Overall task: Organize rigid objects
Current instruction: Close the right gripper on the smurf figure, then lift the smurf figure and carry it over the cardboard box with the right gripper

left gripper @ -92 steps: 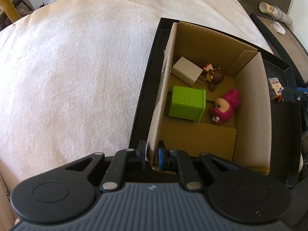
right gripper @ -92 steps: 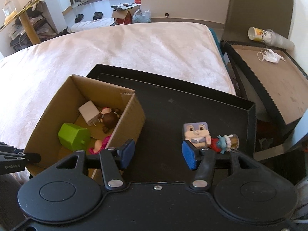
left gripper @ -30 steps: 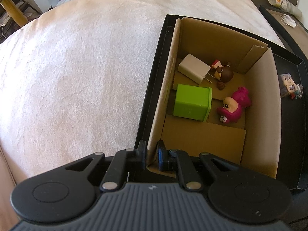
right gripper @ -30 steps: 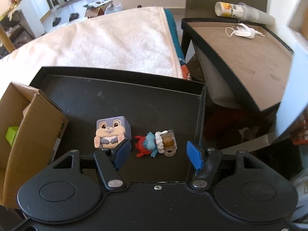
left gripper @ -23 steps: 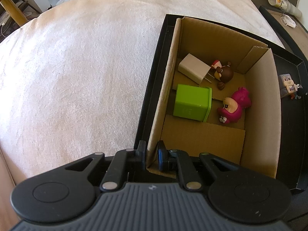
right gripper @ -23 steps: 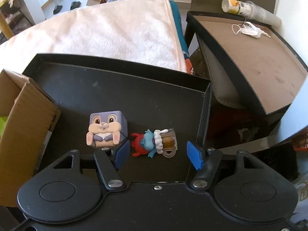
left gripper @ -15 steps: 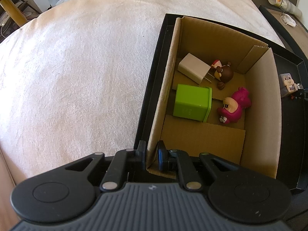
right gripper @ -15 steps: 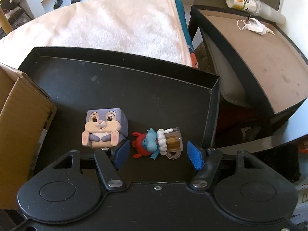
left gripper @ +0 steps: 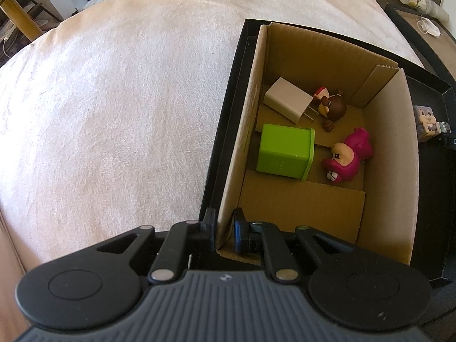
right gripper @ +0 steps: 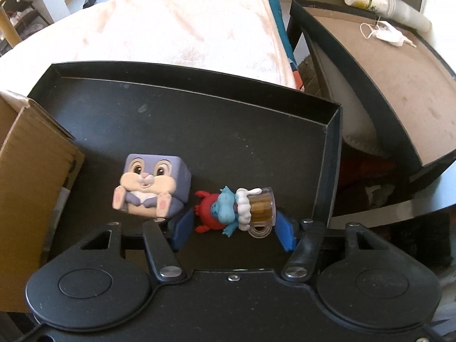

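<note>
With our left gripper (left gripper: 223, 229) still clamping the cardboard box (left gripper: 387, 154) wall, our right gripper (right gripper: 233, 229) has advanced so its open fingers (right gripper: 181, 228) now bracket the blue figurine (right gripper: 228, 212), ready to close.

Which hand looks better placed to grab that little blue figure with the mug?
The right gripper: its open fingers flank the blue figure. The left gripper is clamped on the cardboard box.

toy figures (left gripper: 346, 155): 4 | cardboard box (left gripper: 390, 171): 1 | black tray (right gripper: 228, 119): 1 | green cube (left gripper: 283, 150): 1 | white charger (left gripper: 287, 104): 1
</note>
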A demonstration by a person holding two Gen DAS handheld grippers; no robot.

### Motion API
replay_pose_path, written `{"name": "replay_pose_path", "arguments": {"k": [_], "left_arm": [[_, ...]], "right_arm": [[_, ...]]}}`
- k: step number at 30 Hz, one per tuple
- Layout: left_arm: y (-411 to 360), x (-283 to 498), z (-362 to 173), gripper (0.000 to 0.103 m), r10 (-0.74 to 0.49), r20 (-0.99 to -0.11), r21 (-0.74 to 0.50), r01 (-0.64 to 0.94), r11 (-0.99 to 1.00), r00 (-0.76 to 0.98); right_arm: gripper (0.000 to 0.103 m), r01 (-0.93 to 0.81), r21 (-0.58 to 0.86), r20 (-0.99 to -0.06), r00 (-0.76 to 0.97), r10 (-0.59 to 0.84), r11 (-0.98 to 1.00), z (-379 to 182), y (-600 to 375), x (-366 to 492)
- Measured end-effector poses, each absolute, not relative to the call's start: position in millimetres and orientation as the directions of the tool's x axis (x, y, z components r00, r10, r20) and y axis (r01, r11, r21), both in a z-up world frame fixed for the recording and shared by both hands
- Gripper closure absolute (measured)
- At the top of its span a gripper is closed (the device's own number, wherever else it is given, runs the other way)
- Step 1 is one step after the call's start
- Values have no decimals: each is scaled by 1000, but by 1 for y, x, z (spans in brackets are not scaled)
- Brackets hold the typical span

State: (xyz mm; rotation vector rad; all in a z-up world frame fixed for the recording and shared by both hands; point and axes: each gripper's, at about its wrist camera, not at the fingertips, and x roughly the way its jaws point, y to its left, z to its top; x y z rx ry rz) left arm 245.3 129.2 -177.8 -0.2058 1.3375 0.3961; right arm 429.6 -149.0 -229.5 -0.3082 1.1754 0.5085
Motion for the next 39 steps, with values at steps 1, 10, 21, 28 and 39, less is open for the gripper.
{"name": "replay_pose_path", "arguments": {"k": [1,10,21,28,39], "left_arm": [[129,245,-178,91,161,-971,80,-393,916,178],[129,245,-178,91,158,-971,76,-394,916,182],[131,239,-172,91,143,-967,49,-394,918,213],[131,237,-170,91,129,-964,28,-393,919,233],[133,233,-167,91,111,-961,3,-390,921,254]], "right_arm": [[44,-530,27,-931,296,215,847,-228,-149,429],[44,-535,36,-923,306,233,844,-211,-146,416],[44,-573,19,-901,346,263,819,-177,-131,398],[44,-597,12,-883,371,289,802,-153,-117,387],[44,-625,21,-861,386,332,780,-125,-94,365]]}}
